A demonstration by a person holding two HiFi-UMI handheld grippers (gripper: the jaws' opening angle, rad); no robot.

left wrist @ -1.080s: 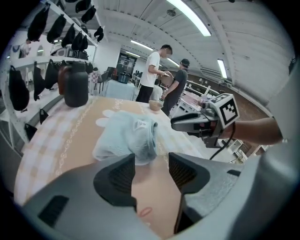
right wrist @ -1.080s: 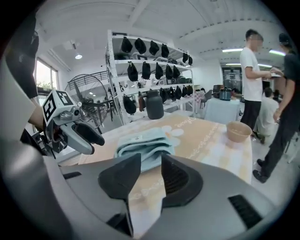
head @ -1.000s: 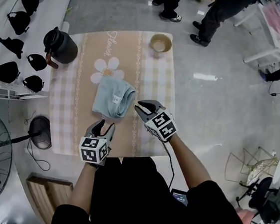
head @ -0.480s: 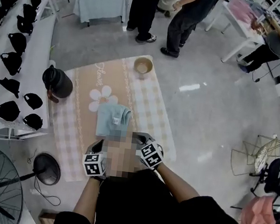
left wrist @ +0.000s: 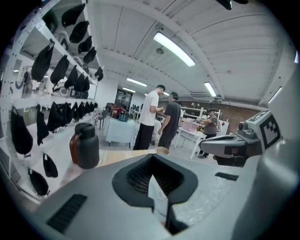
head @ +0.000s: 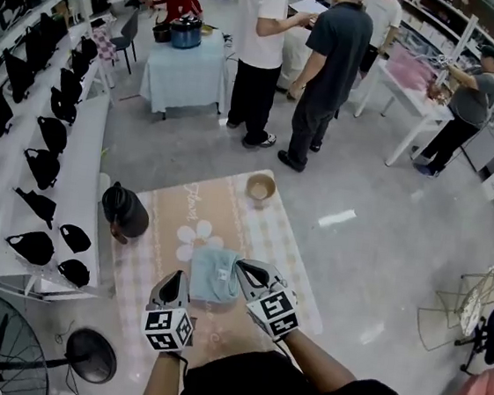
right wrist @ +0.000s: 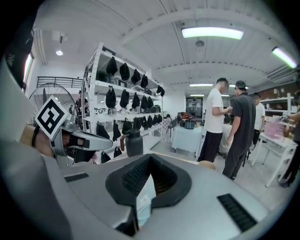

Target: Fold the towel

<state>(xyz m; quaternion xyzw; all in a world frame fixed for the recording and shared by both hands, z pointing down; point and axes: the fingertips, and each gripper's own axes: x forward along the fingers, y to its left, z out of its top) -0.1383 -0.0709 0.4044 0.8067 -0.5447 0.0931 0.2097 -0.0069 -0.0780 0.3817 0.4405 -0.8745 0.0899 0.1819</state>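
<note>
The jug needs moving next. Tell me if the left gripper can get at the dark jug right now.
Probably not yet. The left gripper has its jaws shut on the towel, which the right gripper also holds. Otherwise nothing stands between it and the dark jug.

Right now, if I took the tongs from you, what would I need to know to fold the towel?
Left tongs: shut on one side of the light blue towel.
Right tongs: shut on the towel's other side.
Towel: held up between both tongs, over the near part of the flowered tablecloth. A black jug and a bowl stand farther back.
Done: towel grabbed and picked up.
Left: spread it flat on the cloth, then fold it.
</note>
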